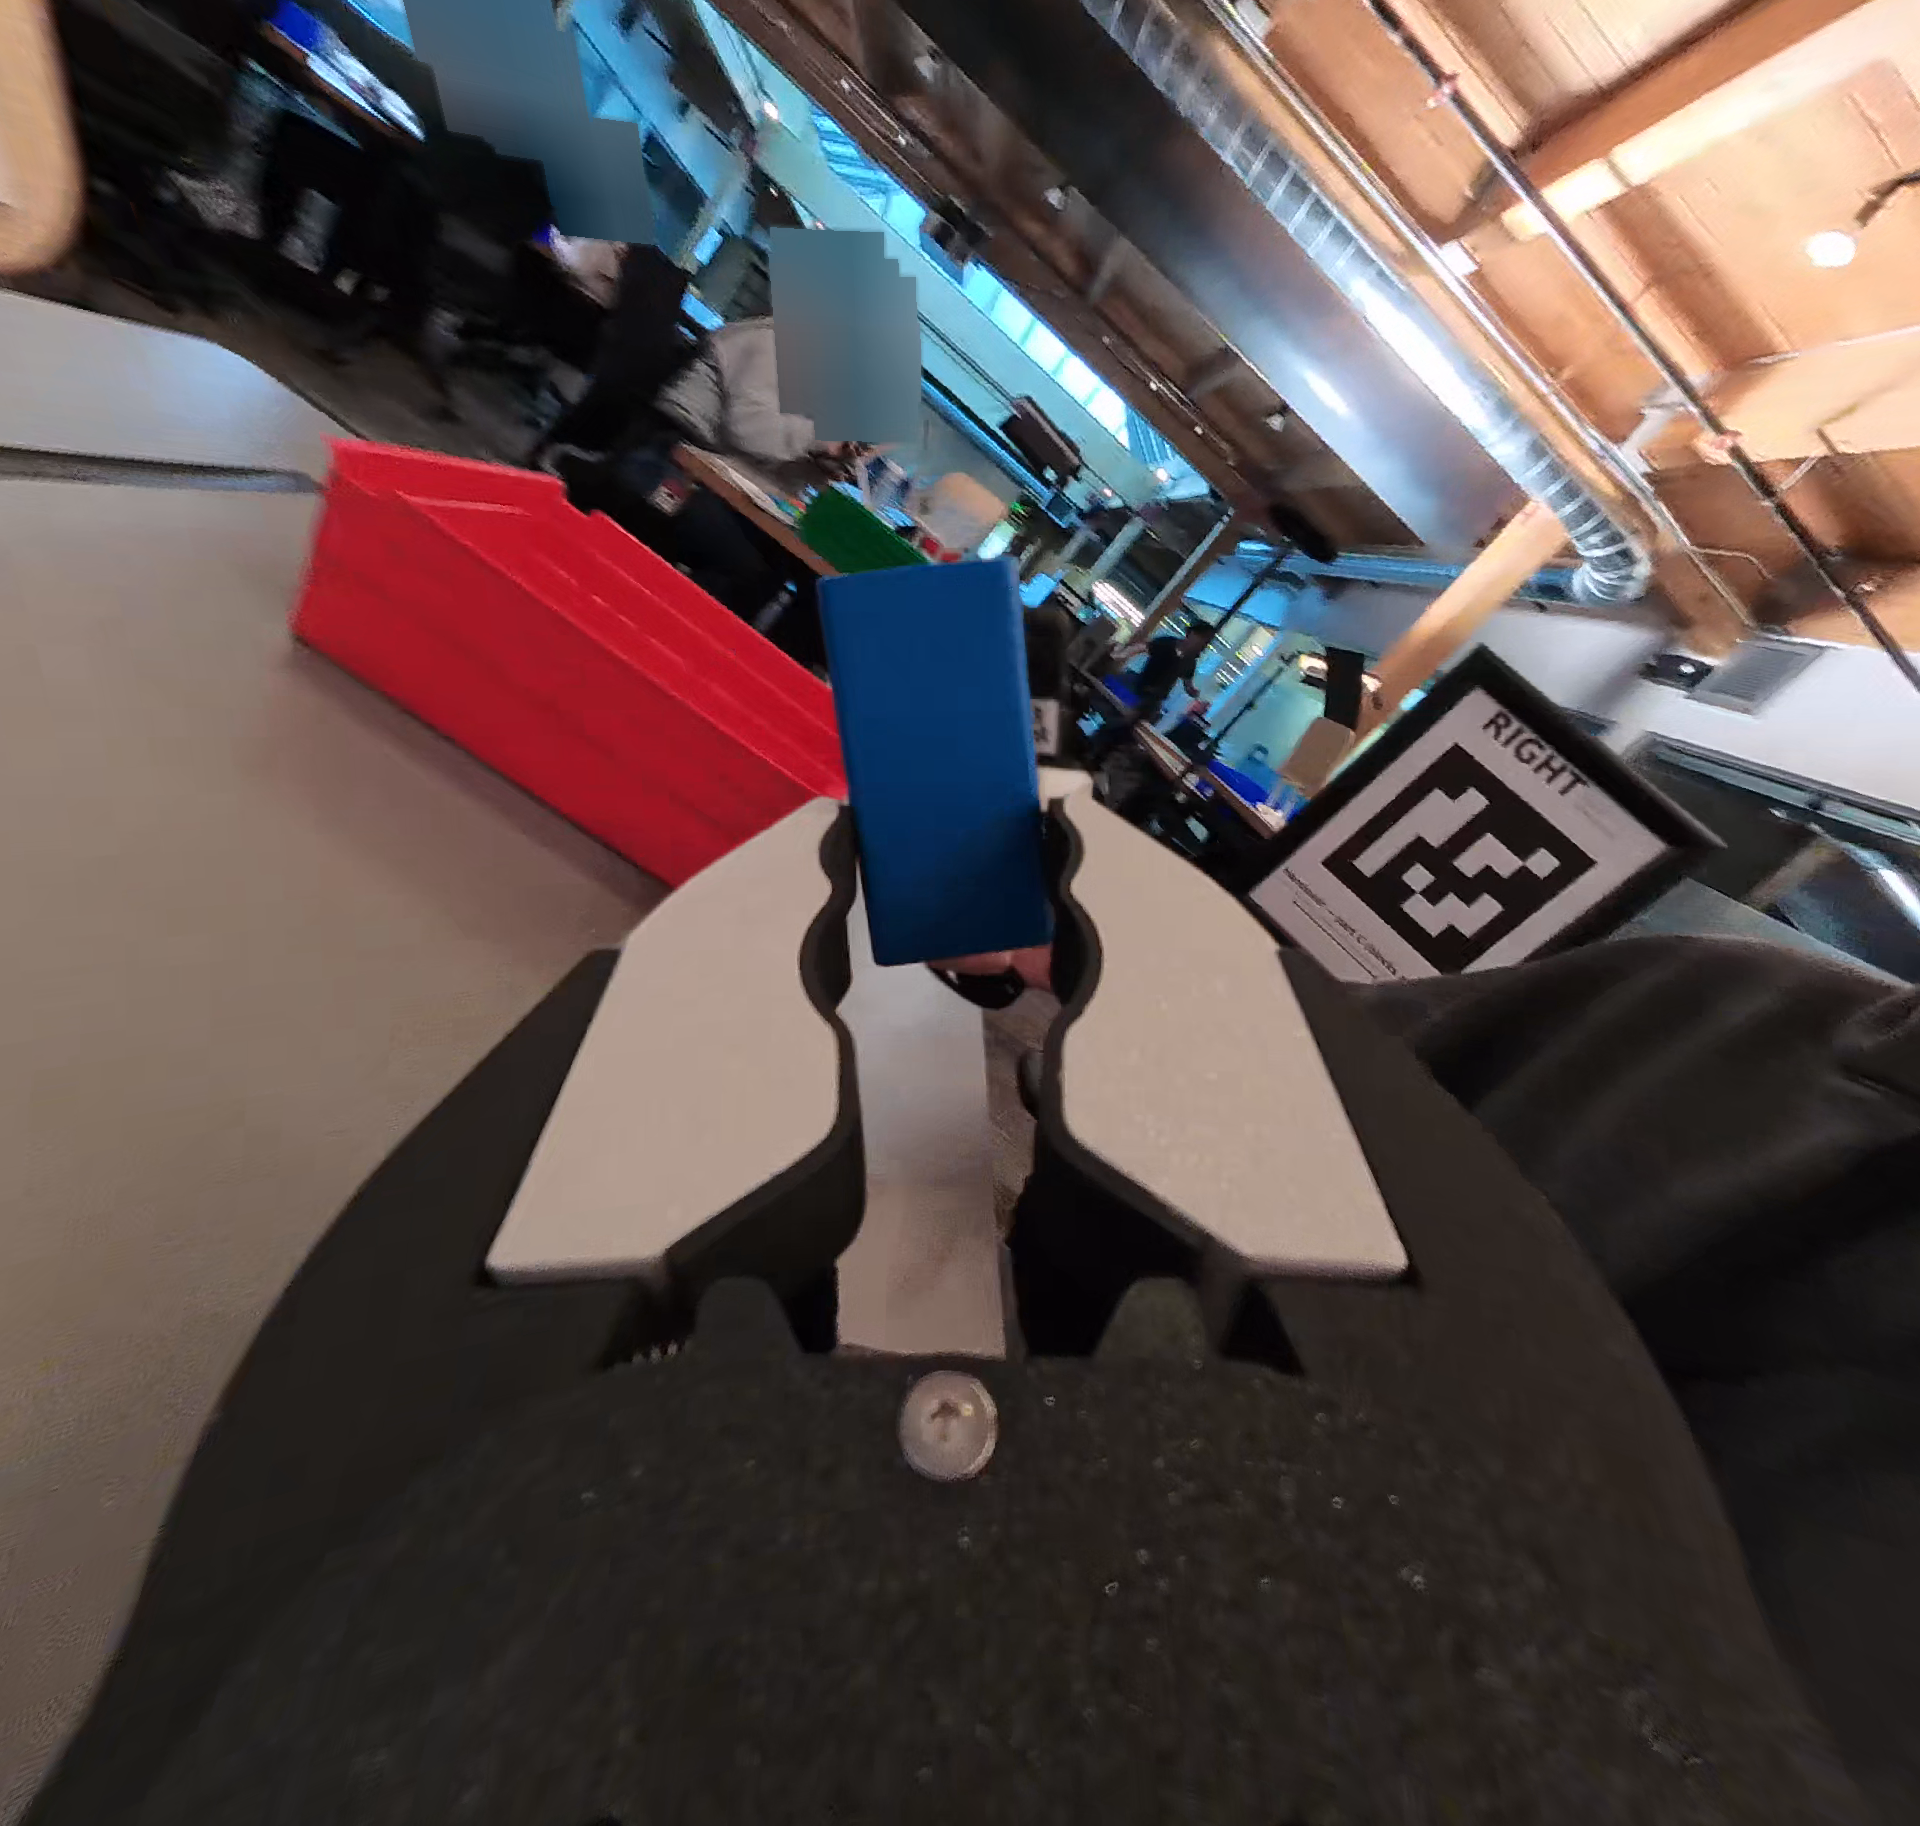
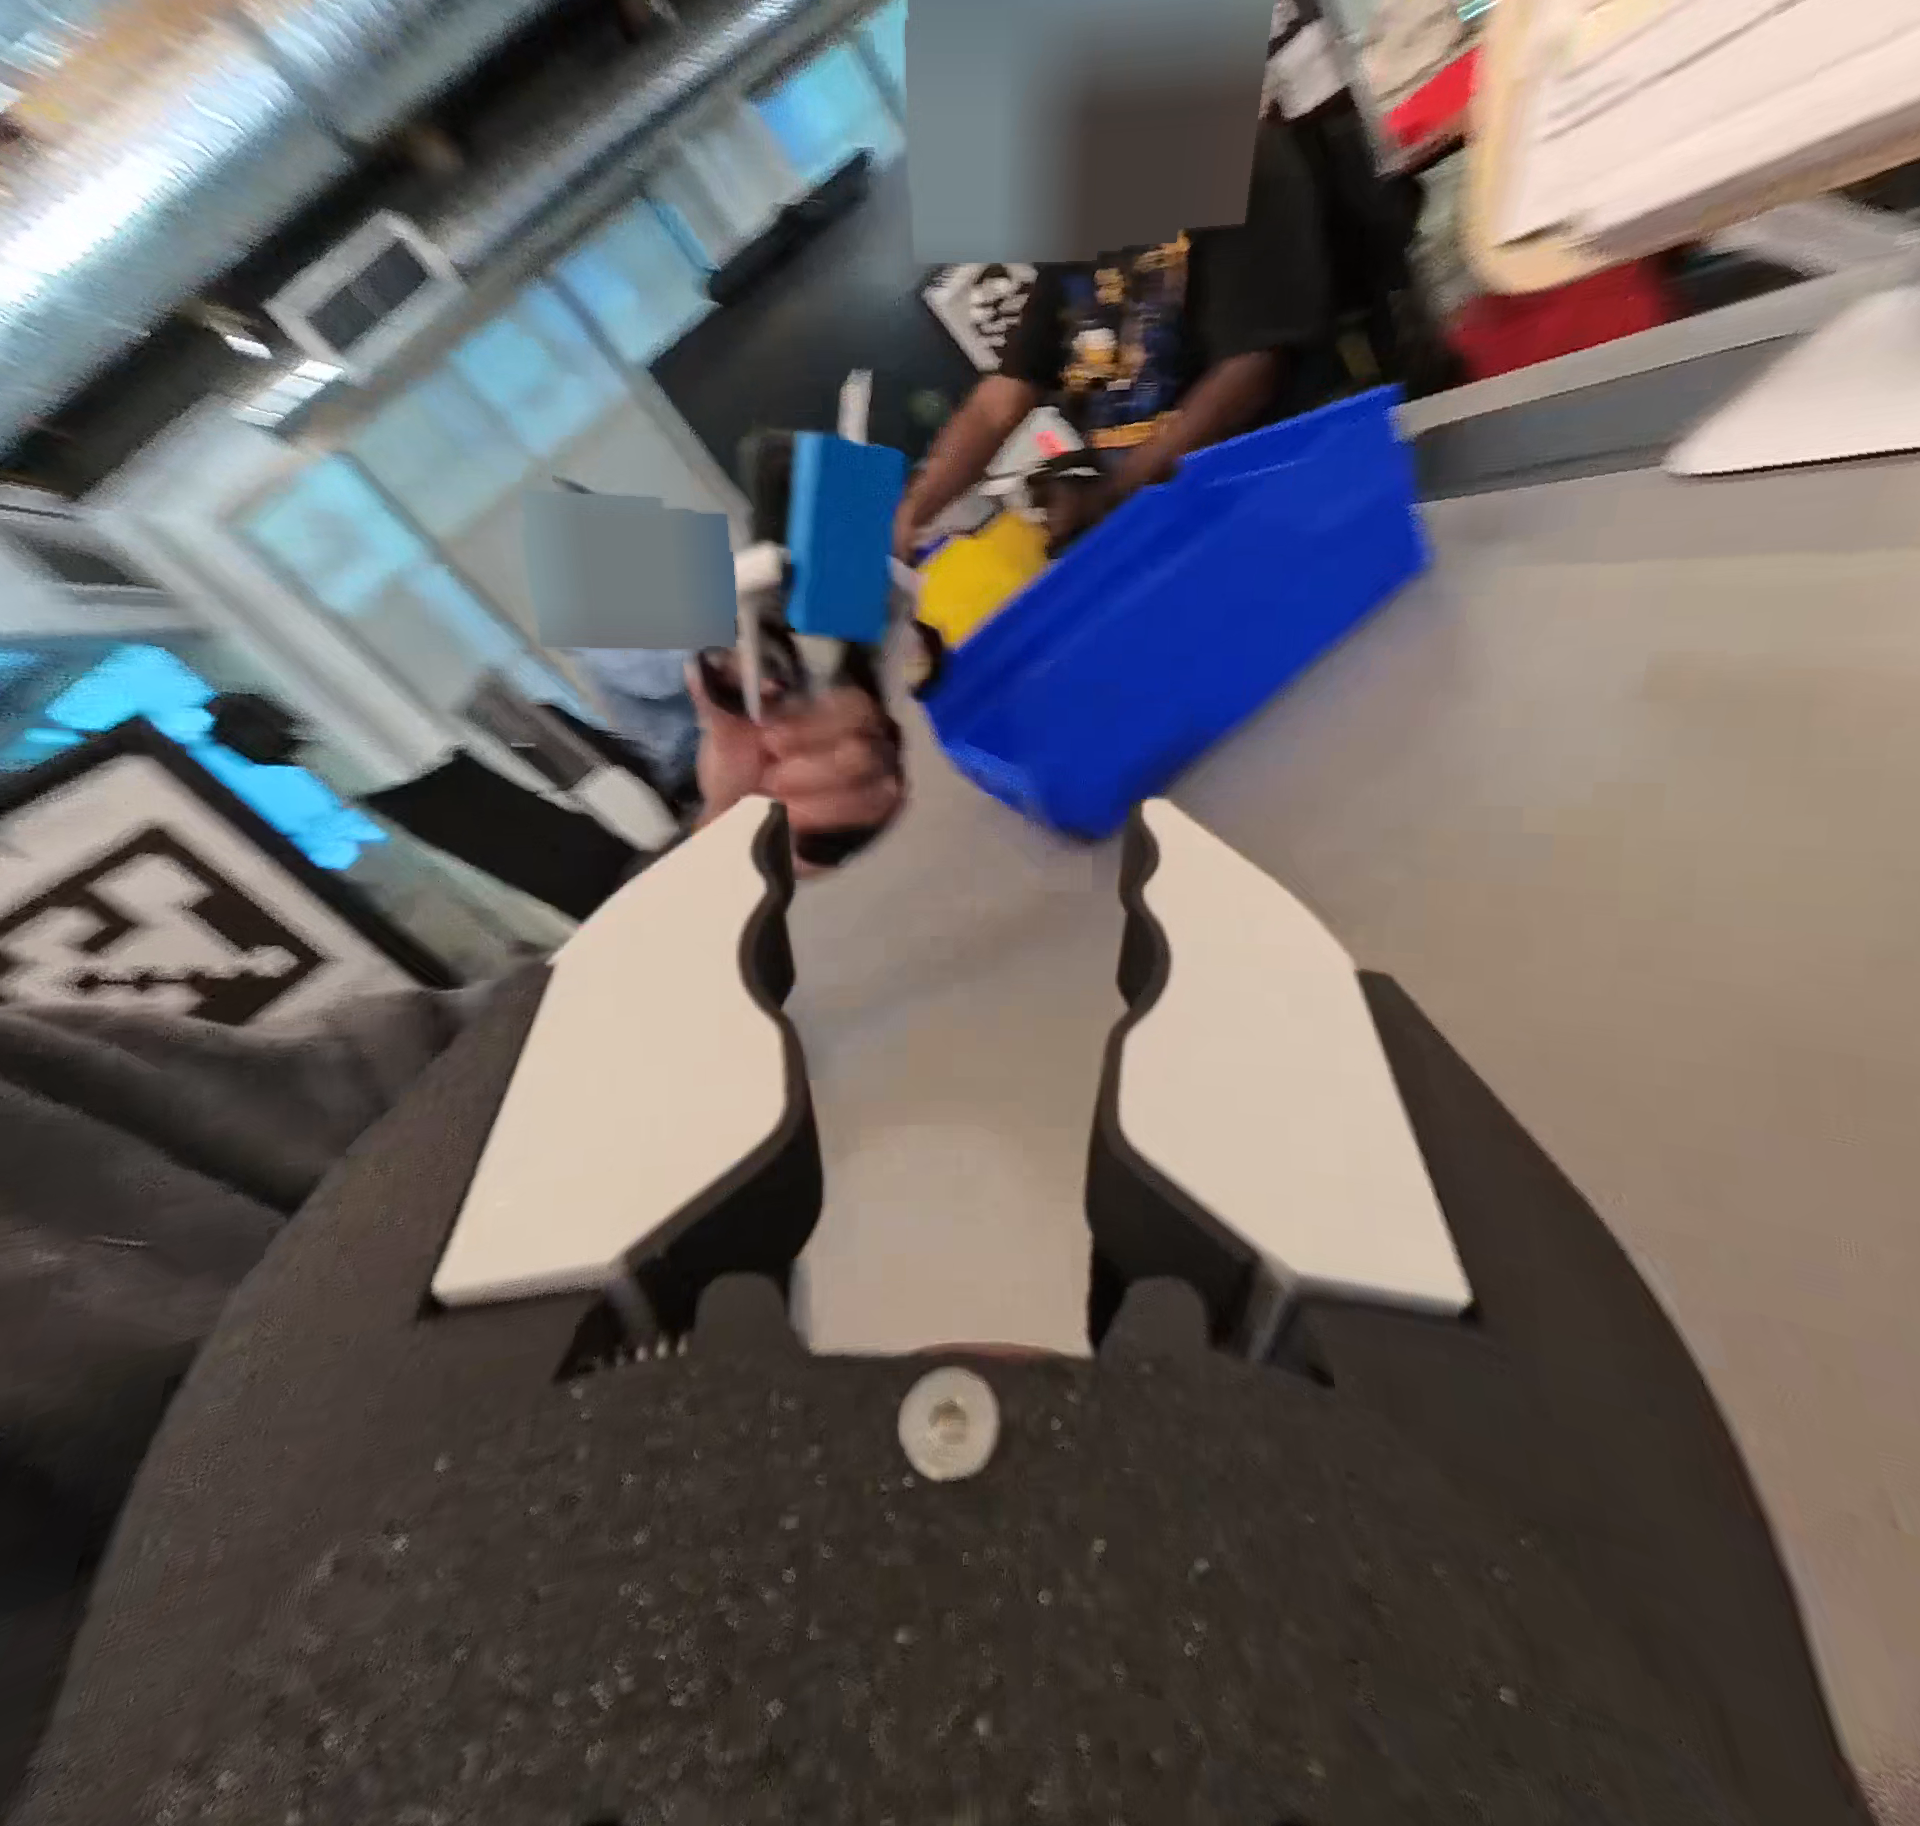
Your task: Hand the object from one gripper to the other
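A blue rectangular block (image 1: 935,768) stands upright between the tips of my left gripper (image 1: 948,846), which is shut on its lower part and holds it up above the grey table (image 1: 208,893). In the right wrist view the same block (image 2: 844,550) shows farther off, held in the left gripper that a hand (image 2: 821,758) grips. My right gripper (image 2: 956,831) is open and empty, its fingers wide apart, pointing toward the block from some distance. A black and white marker board (image 1: 1455,841) of the right gripper shows at the right of the left wrist view.
A red bin (image 1: 551,654) sits on the table at the left of the left wrist view. A blue bin (image 2: 1174,613) sits on the table beyond the right gripper, with a yellow thing (image 2: 977,571) behind it. People stand or sit in the background.
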Demonstrator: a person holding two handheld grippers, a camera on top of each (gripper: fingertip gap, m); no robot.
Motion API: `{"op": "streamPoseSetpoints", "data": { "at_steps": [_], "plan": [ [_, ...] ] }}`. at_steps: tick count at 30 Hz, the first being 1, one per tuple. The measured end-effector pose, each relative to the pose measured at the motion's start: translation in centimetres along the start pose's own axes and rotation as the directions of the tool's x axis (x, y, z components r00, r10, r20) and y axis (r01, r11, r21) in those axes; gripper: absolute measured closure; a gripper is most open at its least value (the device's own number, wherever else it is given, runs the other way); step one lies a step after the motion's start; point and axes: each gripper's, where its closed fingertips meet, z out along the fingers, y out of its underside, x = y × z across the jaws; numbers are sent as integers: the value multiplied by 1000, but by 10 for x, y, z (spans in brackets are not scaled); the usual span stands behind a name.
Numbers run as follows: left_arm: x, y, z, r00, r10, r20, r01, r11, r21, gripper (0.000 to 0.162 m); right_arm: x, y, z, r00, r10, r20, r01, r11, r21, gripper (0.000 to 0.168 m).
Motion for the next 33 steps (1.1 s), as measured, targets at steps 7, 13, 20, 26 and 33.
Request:
{"op": "streamPoseSetpoints", "data": {
  "at_steps": [7, 13, 20, 26, 33],
  "plan": [
    [5, 42, 59, 1000, 10, -15, -12, 995, -97, 128, -23, -8, 73, 959, 118, 259, -117, 993, -17, 105],
    [-1, 56, 69, 1000, -20, 3, 20, 991, -129, 128, -23, 4, 79, 924, 206, 324, -200, 978, -51, 134],
    [-7, 88, 52, 983, 47, 180, -15, 984, -176, 111, -8, 8, 74, 954, 178, 242, -173, 984, -43, 134],
    [-3, 124, 18, 956, 87, 280, -27, 977, -211, 116, 9, -21, 42, 992, 89, 90, -87, 996, -27, 133],
    [-2, 127, 12, 947, 103, 303, -38, 976, -213, 117, 128, -109, -70, 793, -114, -598, 8, 984, -177, 134]
  ]
}}
